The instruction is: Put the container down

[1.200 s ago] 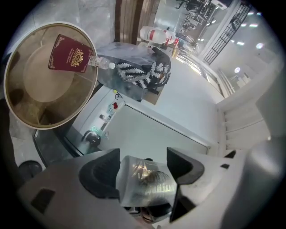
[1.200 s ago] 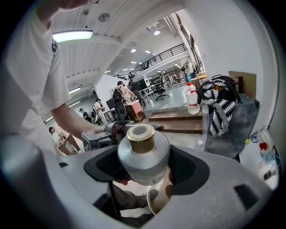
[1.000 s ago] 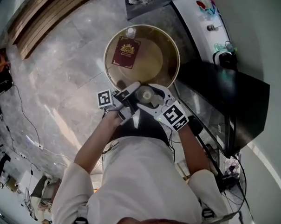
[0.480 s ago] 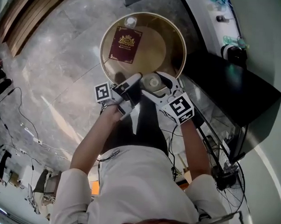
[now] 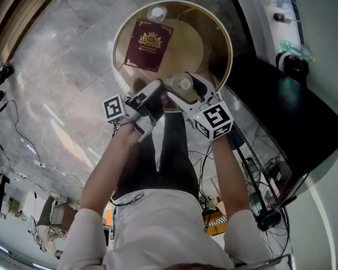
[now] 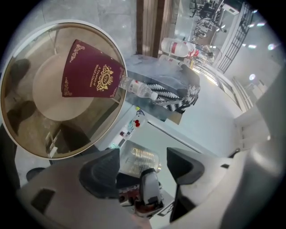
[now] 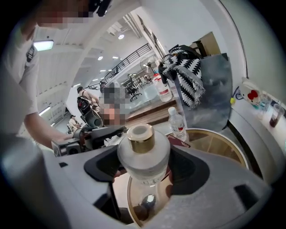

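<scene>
The container (image 7: 143, 152) is a frosted glass bottle with a gold cap. My right gripper (image 7: 145, 167) is shut on its round body. In the head view the container (image 5: 184, 83) is over the near edge of the round glass table (image 5: 221, 33), in my right gripper (image 5: 186, 89). I cannot tell whether its base touches the glass. My left gripper (image 5: 151, 100) is just left of it, and its jaws stand apart with nothing between them. In the left gripper view, that gripper (image 6: 143, 167) points at the container (image 6: 139, 157).
A maroon booklet (image 5: 149, 45) lies on the table's far left part, and a clear water bottle (image 5: 157, 13) stands at its far rim. A black counter (image 5: 282, 103) is on the right. A grey bag with a patterned scarf (image 7: 187, 76) stands beyond the table.
Both grippers have moved forward together, carrying the container from the table's near rim to above its glass top. The right gripper's hold is unchanged.
</scene>
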